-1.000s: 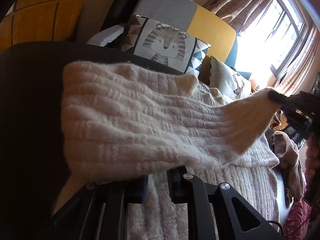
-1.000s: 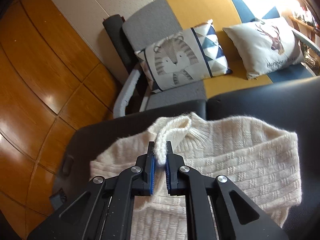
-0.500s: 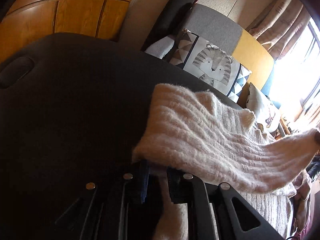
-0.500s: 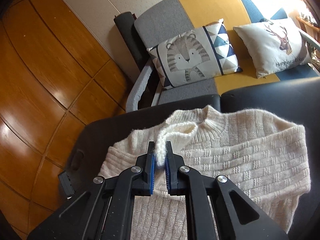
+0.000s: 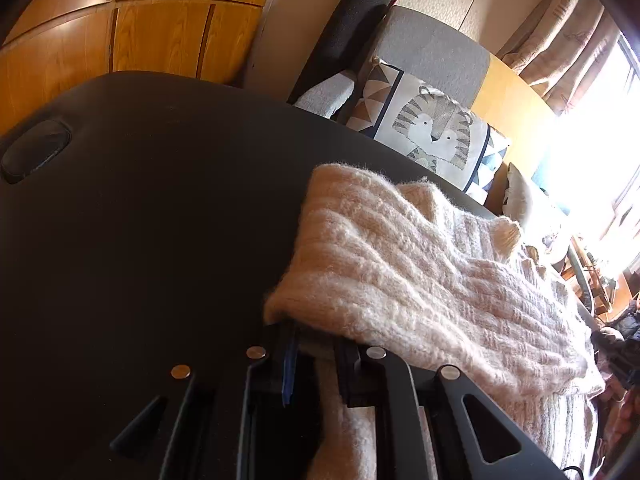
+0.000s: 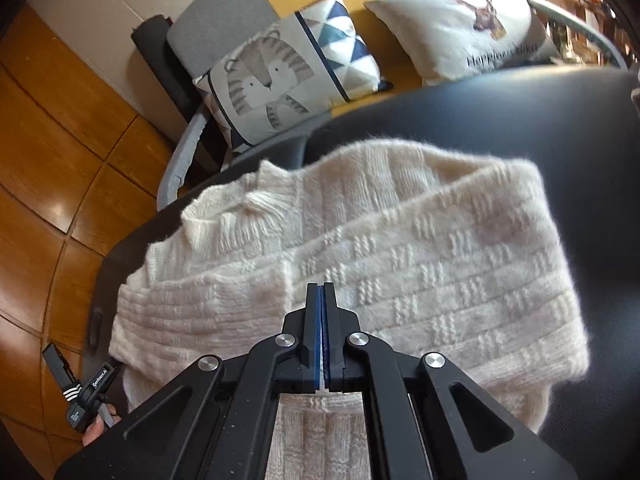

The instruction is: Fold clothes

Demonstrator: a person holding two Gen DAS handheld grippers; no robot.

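Note:
A cream knitted sweater (image 6: 400, 272) lies on a black padded surface (image 6: 520, 120), collar toward the sofa, with one sleeve folded across its body. My right gripper (image 6: 322, 292) hovers just above the middle of the sweater, its blue pads pressed together with nothing between them. In the left wrist view the sweater (image 5: 420, 280) drapes over my left gripper (image 5: 316, 340), which is shut on a fold of its edge; the fingertips are hidden under the knit. A hand (image 6: 94, 434) holding that gripper shows at the sweater's near left corner.
Behind the black surface (image 5: 140, 220) stands a grey and yellow sofa (image 6: 224, 20) with a tiger cushion (image 6: 280, 76) and a deer cushion (image 6: 460, 20). Wooden floor (image 6: 48, 160) lies to the left. A bright window with curtains (image 5: 560, 40) is at the right.
My right gripper let go of the sleeve cuff, shut empty and sank toward the sweater; the sleeve now lies flat across it. My left gripper carried its fold leftward, then stayed still.

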